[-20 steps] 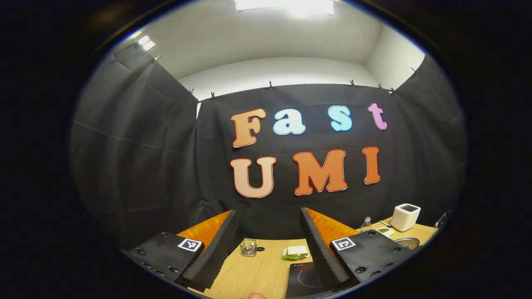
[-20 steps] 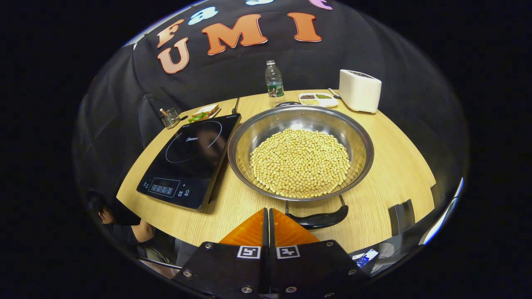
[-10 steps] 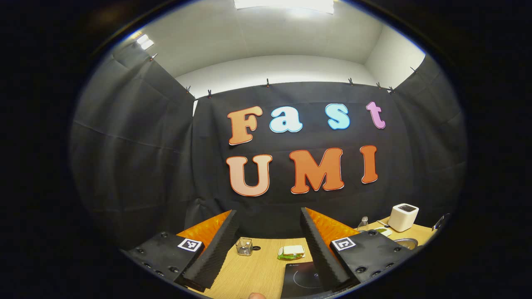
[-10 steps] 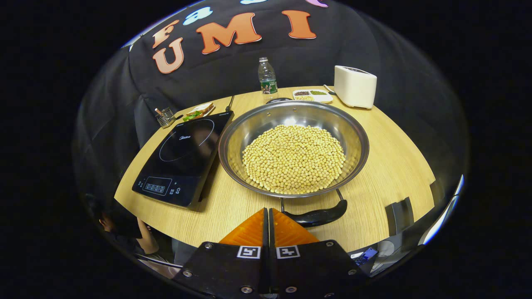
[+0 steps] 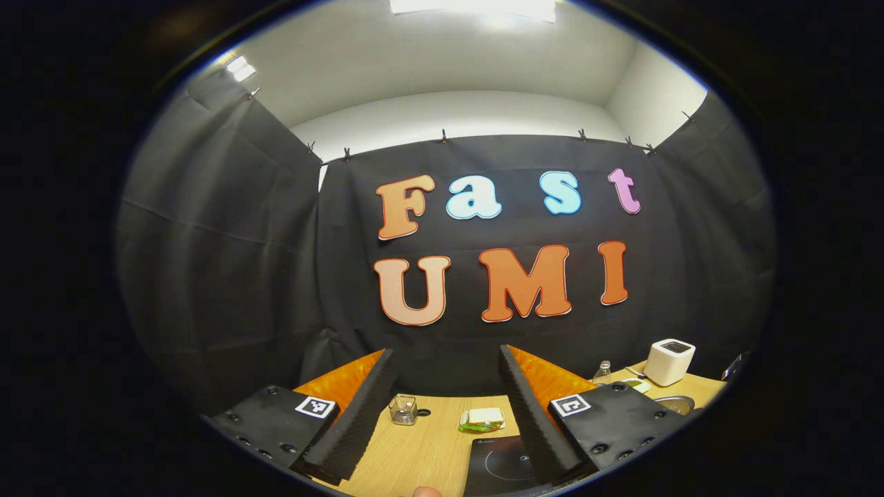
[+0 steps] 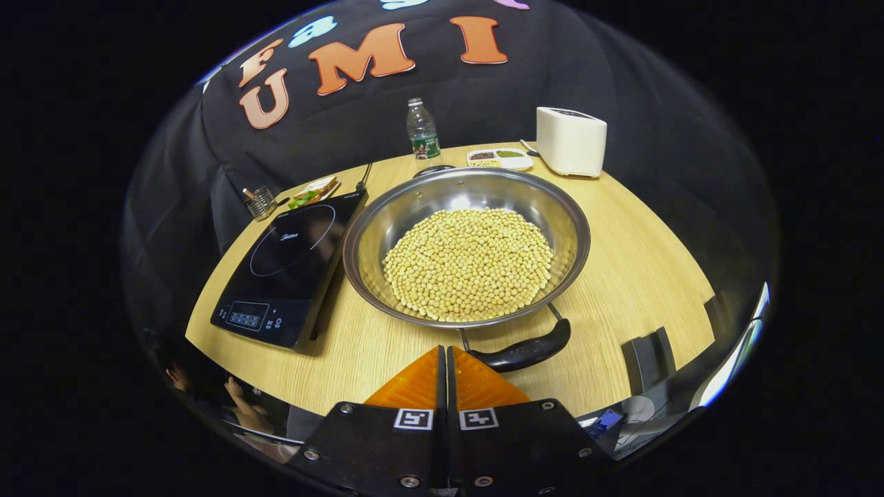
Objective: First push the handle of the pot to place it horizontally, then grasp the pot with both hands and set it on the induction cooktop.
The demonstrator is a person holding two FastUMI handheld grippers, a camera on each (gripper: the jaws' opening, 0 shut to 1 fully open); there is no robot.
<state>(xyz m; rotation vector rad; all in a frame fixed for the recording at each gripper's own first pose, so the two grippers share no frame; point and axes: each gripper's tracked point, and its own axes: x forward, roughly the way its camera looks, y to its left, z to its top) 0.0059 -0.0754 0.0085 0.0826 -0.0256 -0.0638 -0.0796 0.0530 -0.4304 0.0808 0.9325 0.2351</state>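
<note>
A wide steel pot (image 6: 566, 221) full of pale beans sits mid-table in the right gripper view. Its near black handle (image 6: 519, 352) lies at the front rim, tilted up to the right; a second handle (image 6: 431, 168) peeks over the far rim. My right gripper (image 6: 445, 351) is shut with nothing in it, its tips just left of the near handle's end. The black induction cooktop (image 6: 286, 266) lies to the pot's left. In the left gripper view my left gripper (image 5: 445, 362) is open and held high, with the cooktop (image 5: 501, 466) low between its fingers and the pot's rim (image 5: 673, 402) at far right.
Along the table's back stand a water bottle (image 6: 422, 129), a divided tray of grains (image 6: 498, 158) and a white toaster (image 6: 570, 141). A sandwich (image 6: 312, 190) and a small wire holder (image 6: 260, 203) lie behind the cooktop. A person (image 6: 238, 407) sits below the table's front edge.
The right gripper has shifted right, so pot and cooktop slid left in its view. The left gripper's view drifted slightly. Both grippers kept their state.
</note>
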